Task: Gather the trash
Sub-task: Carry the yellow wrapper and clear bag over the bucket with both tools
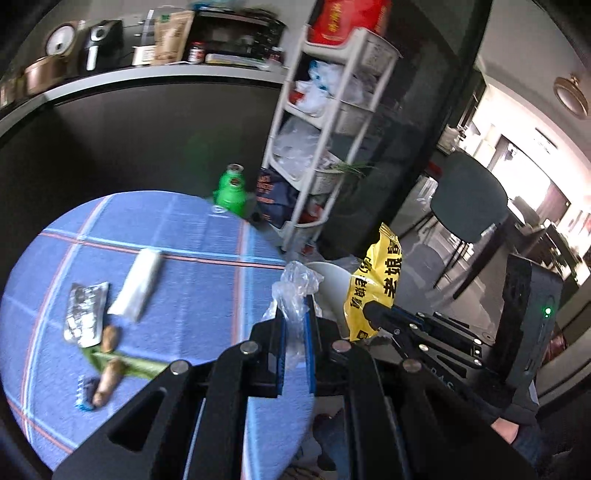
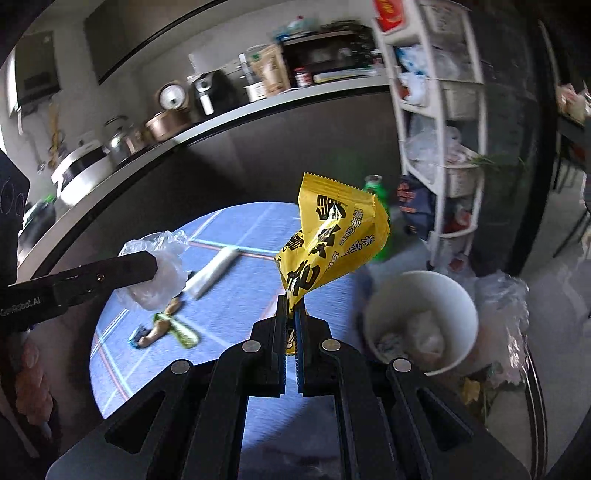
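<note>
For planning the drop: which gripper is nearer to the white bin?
Right. The right gripper, holding the yellow wrapper, is beside the white bin; the left gripper is farther, over the table.

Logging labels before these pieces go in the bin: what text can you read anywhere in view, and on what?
"GenRobot.AI": on the left gripper body, right wrist view.
"老娘舅": large black characters on the yellow snack wrapper that the right gripper holds; its smaller print is unreadable.
Red box on the white rack: yellow characters, blurred.
Brown pouch and jar labels: too small.
</note>
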A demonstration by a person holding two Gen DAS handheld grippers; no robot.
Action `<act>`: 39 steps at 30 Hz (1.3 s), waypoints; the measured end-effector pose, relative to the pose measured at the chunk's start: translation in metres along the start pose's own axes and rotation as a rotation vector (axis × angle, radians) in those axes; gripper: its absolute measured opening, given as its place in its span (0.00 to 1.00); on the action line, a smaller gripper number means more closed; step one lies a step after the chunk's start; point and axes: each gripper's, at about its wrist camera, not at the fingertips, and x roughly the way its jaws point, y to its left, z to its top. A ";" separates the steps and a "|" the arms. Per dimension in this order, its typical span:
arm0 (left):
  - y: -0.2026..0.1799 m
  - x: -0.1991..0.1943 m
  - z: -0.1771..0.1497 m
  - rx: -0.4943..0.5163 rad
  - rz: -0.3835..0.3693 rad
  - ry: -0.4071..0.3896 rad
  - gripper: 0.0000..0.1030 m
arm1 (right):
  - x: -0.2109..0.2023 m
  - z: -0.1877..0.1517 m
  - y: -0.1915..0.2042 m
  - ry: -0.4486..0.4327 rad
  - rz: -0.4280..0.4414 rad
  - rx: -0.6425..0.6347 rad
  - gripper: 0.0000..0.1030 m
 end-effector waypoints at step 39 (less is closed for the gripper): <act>-0.064 0.255 0.045 0.099 -0.089 0.267 0.58 | 0.115 -0.031 -0.177 0.145 -0.065 0.143 0.52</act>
